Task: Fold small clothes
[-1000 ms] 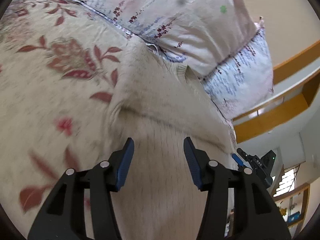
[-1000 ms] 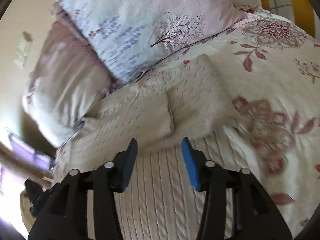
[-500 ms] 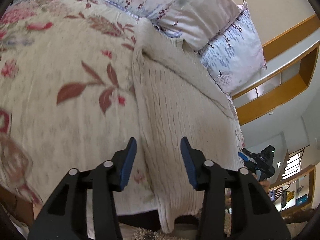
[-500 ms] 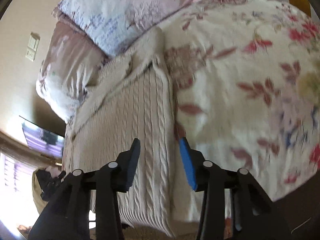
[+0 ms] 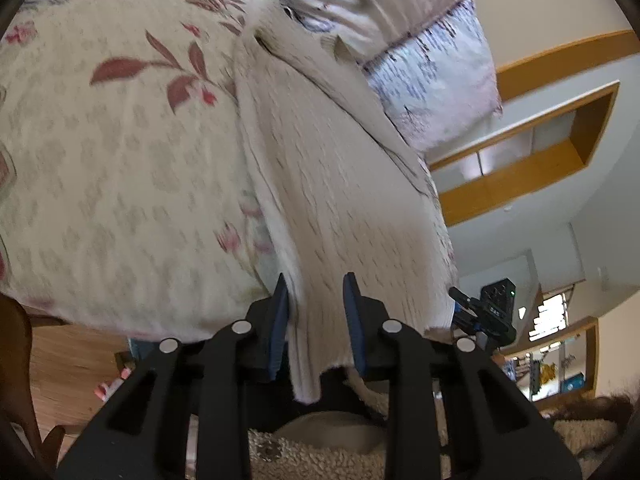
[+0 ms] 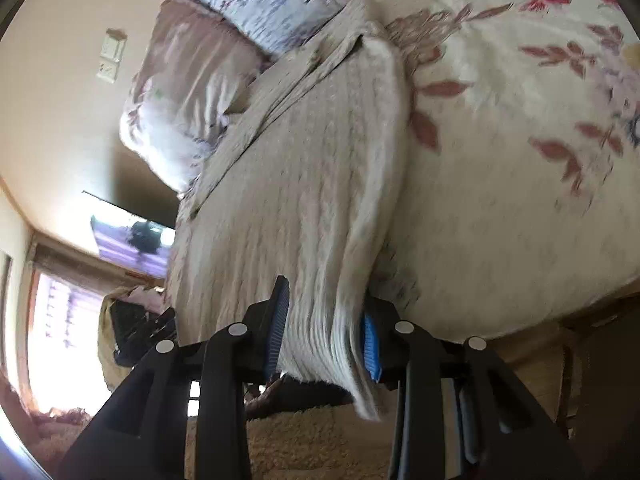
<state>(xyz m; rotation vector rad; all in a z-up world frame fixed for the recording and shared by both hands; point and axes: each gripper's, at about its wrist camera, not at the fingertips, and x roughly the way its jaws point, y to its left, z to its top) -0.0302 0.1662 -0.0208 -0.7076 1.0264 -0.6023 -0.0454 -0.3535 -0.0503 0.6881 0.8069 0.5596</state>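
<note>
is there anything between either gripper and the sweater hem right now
Nothing visible. The cream knit sweater hangs off the floral bedspread, and its hem already sits between the open jaws of both the left gripper and the right gripper.

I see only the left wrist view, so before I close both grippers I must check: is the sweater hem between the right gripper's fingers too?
Observer: Yes. In the right wrist view the right gripper has the sweater hem between its fingers, jaws apart.
Operator: Which part of the hem is it?
Observer: The right corner; it hangs below the fingers, off the bedspread.
Operator: Is the side edge above it flat?
Observer: It looks doubled over along that edge, but the picture is blurred there.
</note>
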